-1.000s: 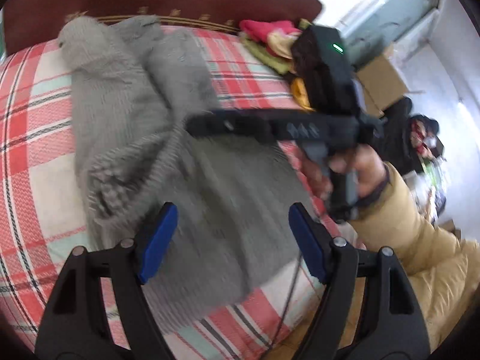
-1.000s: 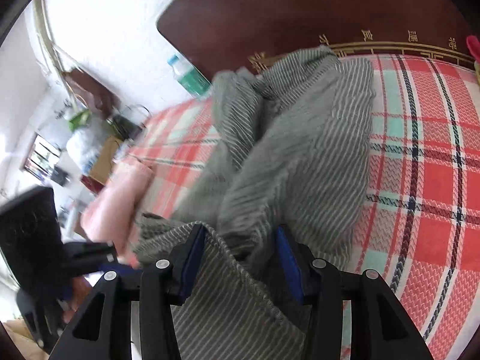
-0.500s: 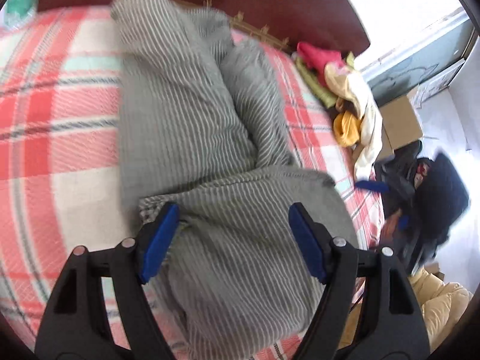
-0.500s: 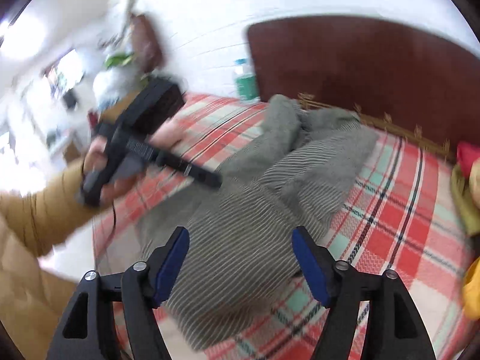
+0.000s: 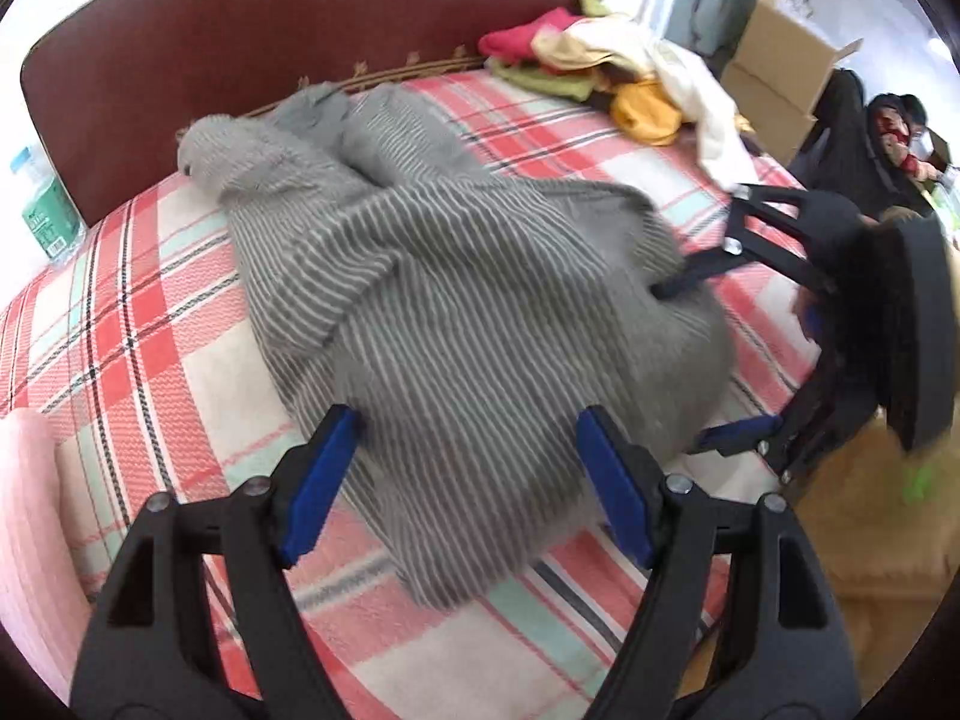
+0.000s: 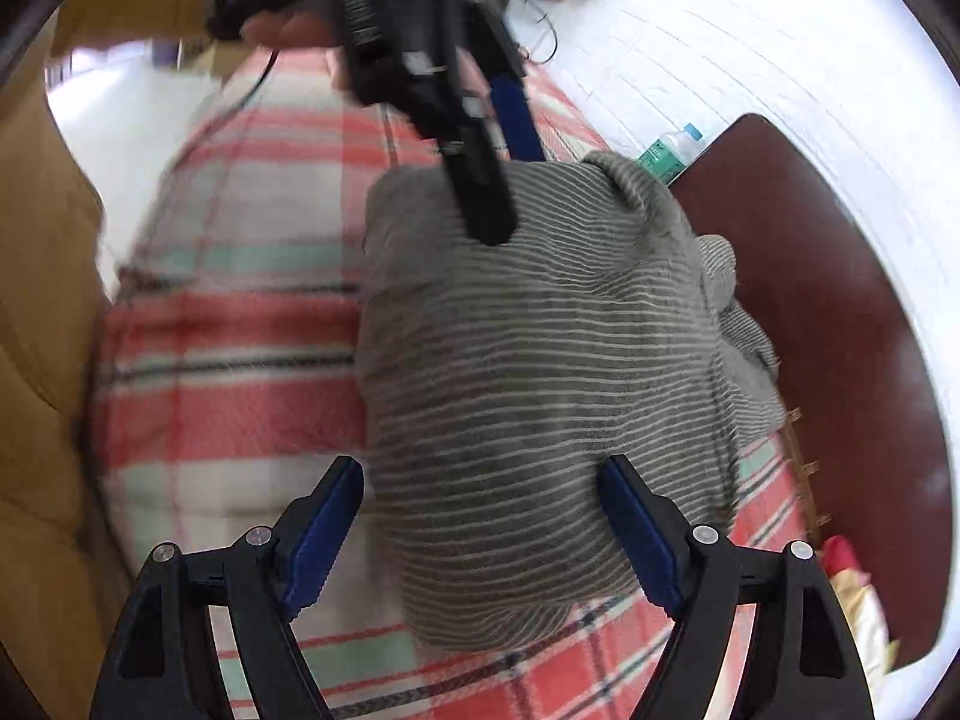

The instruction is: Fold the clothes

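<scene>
Left wrist view alone shows clothes pile (image 5: 606, 60), grey striped garment (image 5: 480, 312) apparently loose, both tongs spread.

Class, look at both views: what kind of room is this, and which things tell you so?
Most likely a bedroom: a plaid-covered bed with a dark wooden headboard, and a pile of clothes waiting beside the grey striped garment.

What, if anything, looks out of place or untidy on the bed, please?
The grey sweater lies bunched and uneven, not squarely folded. A loose heap of clothes sits at the headboard corner.
</scene>
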Tool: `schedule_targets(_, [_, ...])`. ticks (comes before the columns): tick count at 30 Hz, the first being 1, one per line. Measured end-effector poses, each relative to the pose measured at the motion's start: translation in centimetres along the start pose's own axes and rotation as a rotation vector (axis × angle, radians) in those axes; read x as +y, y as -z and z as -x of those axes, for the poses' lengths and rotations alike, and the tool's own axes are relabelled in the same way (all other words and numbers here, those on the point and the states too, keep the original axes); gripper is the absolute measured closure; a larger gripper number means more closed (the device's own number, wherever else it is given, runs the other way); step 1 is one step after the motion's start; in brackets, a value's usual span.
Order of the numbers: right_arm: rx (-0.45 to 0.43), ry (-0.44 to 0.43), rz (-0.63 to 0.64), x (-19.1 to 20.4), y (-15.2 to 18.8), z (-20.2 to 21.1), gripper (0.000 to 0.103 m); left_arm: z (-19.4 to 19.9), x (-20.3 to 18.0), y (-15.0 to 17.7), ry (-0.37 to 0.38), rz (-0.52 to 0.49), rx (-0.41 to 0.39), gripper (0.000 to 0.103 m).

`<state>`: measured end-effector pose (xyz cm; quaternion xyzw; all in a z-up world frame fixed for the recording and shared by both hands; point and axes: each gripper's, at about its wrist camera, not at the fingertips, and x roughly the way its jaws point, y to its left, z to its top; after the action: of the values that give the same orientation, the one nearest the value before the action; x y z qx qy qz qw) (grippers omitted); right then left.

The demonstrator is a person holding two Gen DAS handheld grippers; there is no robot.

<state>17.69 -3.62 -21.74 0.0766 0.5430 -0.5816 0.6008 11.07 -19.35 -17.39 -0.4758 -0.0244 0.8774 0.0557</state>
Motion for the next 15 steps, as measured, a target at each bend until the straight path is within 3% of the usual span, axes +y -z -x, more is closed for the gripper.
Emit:
schedule_targets(4, [0.068, 0.143, 0.096, 0.7, 0.2, -2.4, 0.019, -1.3, 2.8, -1.6, 0.004, 0.087, 0.001, 0.026])
schedule_targets(7, [0.058, 0.143, 0.077, -0.1, 0.3, -3.1, 0.015, -1.6, 4.7, -1.6, -0.009, 0.159, 0.005, 0.026])
schedule_targets(10, [0.051, 0.115, 0.033, -1.2, 0.5, -3.3, 0.017, 0.8, 3.8, -0.8, 0.002, 0.110, -0.056, 0.026])
schedule_targets(12, [0.062, 0.022, -0.043, -2.5, 0.4, -3.1, 0.056, 2.6, 2.1, -0.2, 0.005, 0.023, -0.093, 0.026])
schedule_targets(15, [0.065, -0.130, -0.204, -5.7, 0.7, -2.7, 0.066, 3.8, -1.9, 0.7, 0.014, -0.159, -0.107, 0.026])
